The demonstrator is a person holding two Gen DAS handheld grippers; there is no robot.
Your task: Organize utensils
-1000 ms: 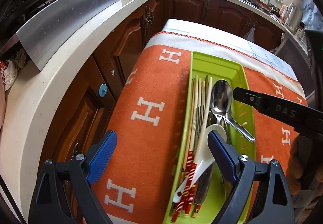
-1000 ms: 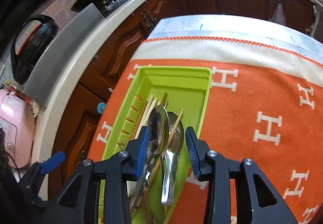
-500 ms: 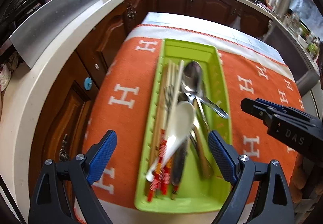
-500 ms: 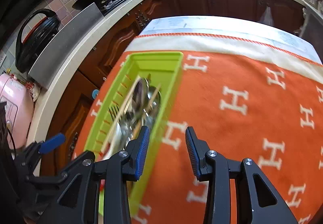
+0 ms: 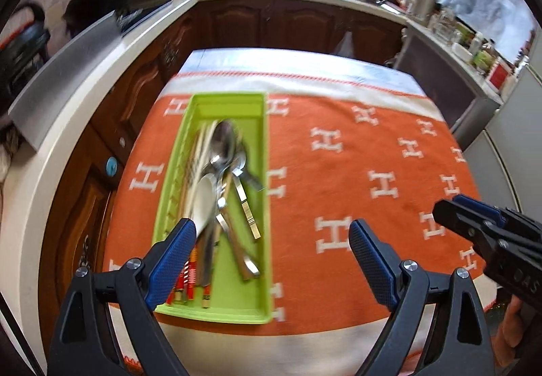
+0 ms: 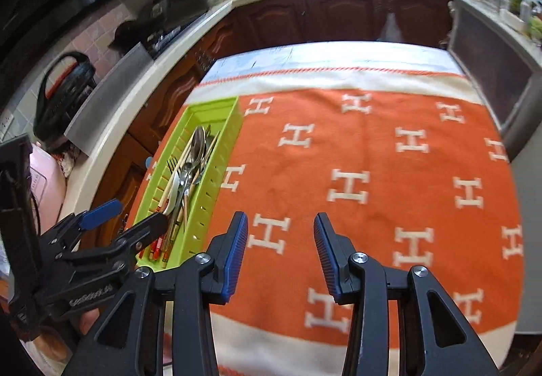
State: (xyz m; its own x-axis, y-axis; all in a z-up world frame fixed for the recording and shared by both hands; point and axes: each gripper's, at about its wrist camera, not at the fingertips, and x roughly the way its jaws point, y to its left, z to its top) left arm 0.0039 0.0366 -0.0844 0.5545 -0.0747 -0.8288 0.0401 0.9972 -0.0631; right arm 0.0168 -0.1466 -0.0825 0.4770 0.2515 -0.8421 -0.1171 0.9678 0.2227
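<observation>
Your orange woven blanket (image 5: 338,179) repeats a white "H" all over, and the long lime-green plastic tray (image 5: 262,206) lies on its left part, long axis running away from you. Inside, the mixed spoons, fork and chopsticks (image 5: 216,193) lie lengthwise. Your left gripper (image 5: 272,254) gapes wide and empty; your right gripper (image 6: 280,249), lettered "DAS", has just been opening with nothing between its blue pads.

A table (image 5: 305,62) is standing among the kitchen cabinets, wearing an orange blanket (image 5: 355,179) with white H marks and cream borders. A lime-green tray (image 5: 266,206) is lying directly on the blanket's left part, just beside the table's left edge
</observation>
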